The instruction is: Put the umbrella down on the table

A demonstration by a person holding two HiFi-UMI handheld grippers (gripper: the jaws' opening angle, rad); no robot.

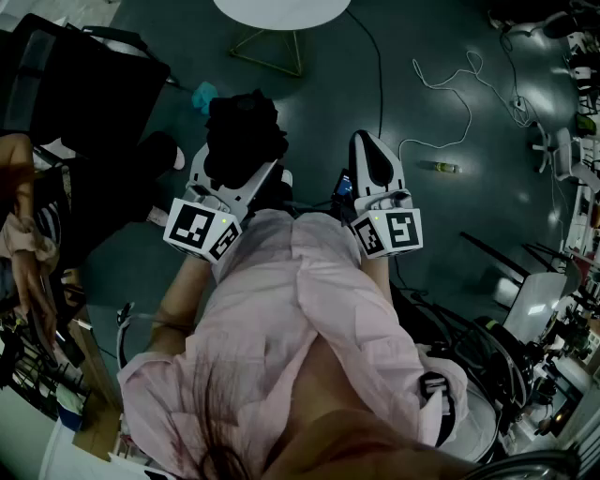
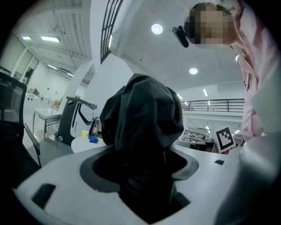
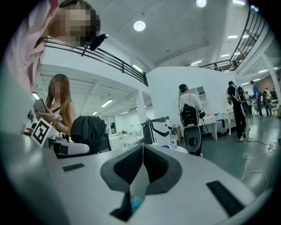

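A black folded umbrella [image 1: 246, 136] stands bundled between the jaws of my left gripper [image 1: 242, 176], which is shut on it and holds it out level above the dark floor. In the left gripper view the umbrella [image 2: 142, 118] fills the middle and hides the left gripper [image 2: 141, 165] pads. My right gripper [image 1: 373, 155] is beside it on the right, shut with nothing in it; its jaws meet in the right gripper view [image 3: 142, 154]. That view also catches the umbrella [image 3: 89, 131] at the left. A round white table [image 1: 281, 11] lies ahead at the top edge.
White cables [image 1: 450, 89] and a small bottle [image 1: 441, 167] lie on the floor to the right. A seated person [image 1: 23, 220] and dark gear are at the left. Equipment crowds the right edge. Two people [image 3: 189, 112] stand farther off.
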